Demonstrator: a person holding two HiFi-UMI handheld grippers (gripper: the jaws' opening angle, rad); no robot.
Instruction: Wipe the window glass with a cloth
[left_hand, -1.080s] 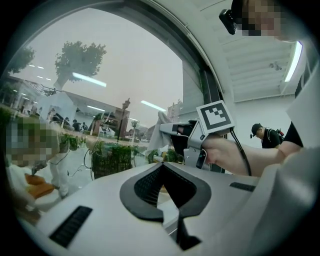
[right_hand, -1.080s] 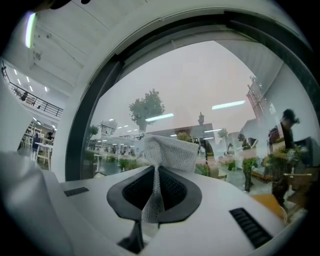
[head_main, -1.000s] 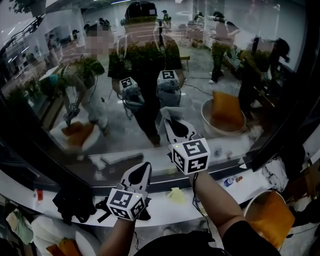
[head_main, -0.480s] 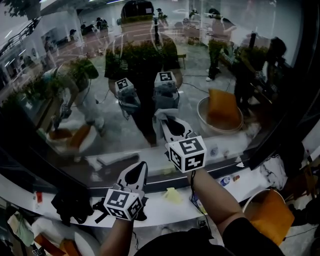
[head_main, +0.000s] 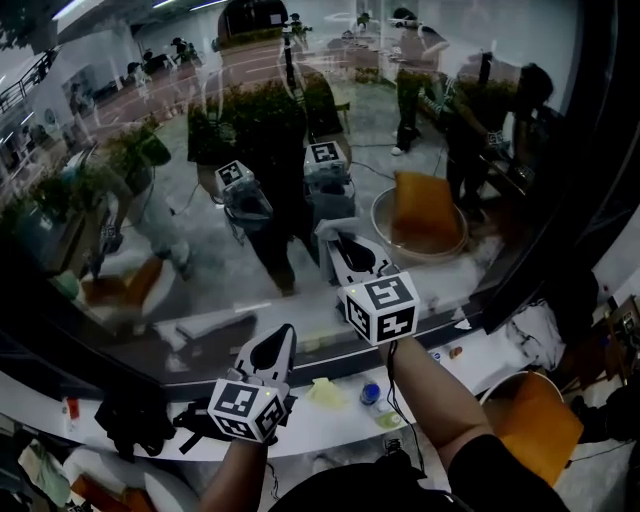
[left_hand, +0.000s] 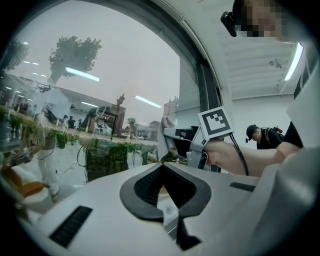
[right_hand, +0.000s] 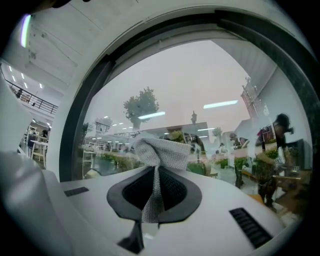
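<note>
My head camera looks steeply down past my left gripper (head_main: 280, 342) and right gripper (head_main: 345, 245) onto the window glass (head_main: 200, 230) and the white sill (head_main: 330, 432). The left gripper's camera tilts up along its jaws at the pane and catches my right gripper beside it. The right gripper's camera faces the same glass from very near, cloth (right_hand: 159, 150) in front.

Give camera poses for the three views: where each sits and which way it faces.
Head view: on the person's head, looking steeply down at the window glass and sill; shows both forearms, left gripper and right gripper.
Left gripper view: rides the left gripper, looks along its shut, empty jaws toward the glass; the person's right hand shows.
Right gripper view: rides the right gripper, faces the glass along jaws shut on the cloth.
Shared: head and left gripper views both show the right gripper holding the cloth.
</note>
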